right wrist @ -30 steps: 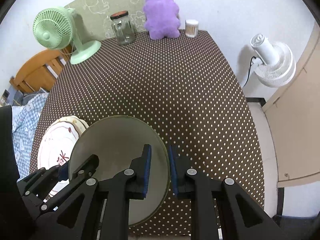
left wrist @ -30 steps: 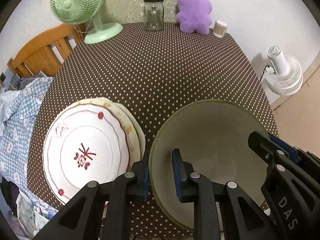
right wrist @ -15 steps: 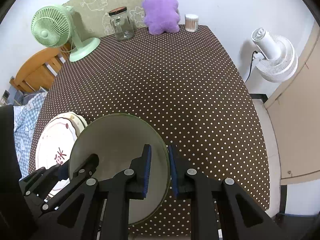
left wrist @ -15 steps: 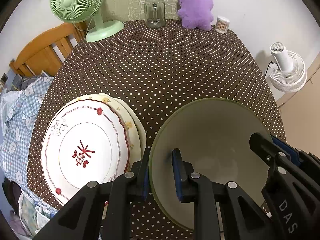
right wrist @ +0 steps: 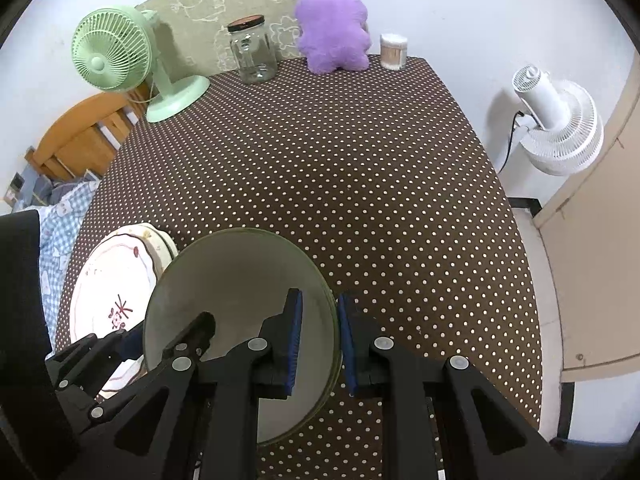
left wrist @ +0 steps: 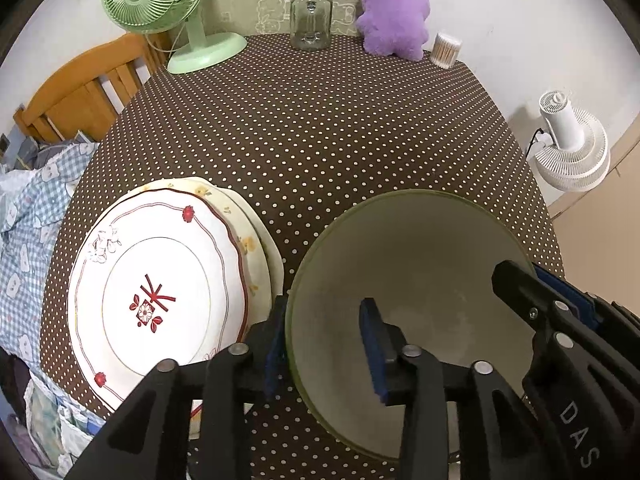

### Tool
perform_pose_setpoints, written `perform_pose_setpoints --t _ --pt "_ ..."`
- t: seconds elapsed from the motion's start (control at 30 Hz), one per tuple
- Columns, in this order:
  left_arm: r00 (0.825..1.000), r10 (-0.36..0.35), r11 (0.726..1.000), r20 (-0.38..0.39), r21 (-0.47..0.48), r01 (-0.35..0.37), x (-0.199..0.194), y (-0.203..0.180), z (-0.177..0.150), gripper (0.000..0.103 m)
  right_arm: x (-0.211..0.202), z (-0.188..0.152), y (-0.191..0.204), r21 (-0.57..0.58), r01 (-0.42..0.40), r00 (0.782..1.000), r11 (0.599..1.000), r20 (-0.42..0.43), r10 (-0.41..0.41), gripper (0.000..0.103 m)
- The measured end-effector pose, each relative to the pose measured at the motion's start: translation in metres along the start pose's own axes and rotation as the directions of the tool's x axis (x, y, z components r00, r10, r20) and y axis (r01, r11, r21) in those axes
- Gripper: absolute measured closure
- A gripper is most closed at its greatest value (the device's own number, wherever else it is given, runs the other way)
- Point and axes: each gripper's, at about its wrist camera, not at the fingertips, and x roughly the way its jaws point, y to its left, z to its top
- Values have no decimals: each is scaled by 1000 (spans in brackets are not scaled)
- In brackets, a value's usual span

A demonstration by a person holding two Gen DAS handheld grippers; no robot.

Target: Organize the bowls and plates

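Note:
A large grey-green bowl (left wrist: pixel 412 264) is held above the near edge of the table; it also shows in the right wrist view (right wrist: pixel 236 280). My left gripper (left wrist: pixel 324 344) is shut on the bowl's left rim. My right gripper (right wrist: pixel 318 344) is shut on its right rim. A stack of white plates (left wrist: pixel 160 280), the top one with a red flower pattern, lies on the table just left of the bowl; it shows in the right wrist view too (right wrist: pixel 116 284).
On the brown polka-dot table (left wrist: pixel 320 128) at the far edge stand a green fan (left wrist: pixel 160 4), a glass jar (left wrist: pixel 311 16), a purple plush toy (left wrist: pixel 394 20) and a cotton-swab cup (left wrist: pixel 446 50). A wooden chair (left wrist: pixel 84 92) stands left, a white floor fan (left wrist: pixel 568 148) right.
Both grippers have risen and drawn back a little with the bowl; more of the table shows. The plates have not moved.

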Motion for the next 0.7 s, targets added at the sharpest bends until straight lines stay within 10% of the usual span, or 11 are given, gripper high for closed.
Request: perform_pose_setpoints --t 0.17,0.7 --pt "1000 -5 1000 28 3 5 -7 6 0 32 -3 -2 -4 17 -51 999 999 9 51 30" --pt "999 -51 999 7 -18 51 -1 17 7 18 2 -1 -16 62 -95 995 994 3 95 20"
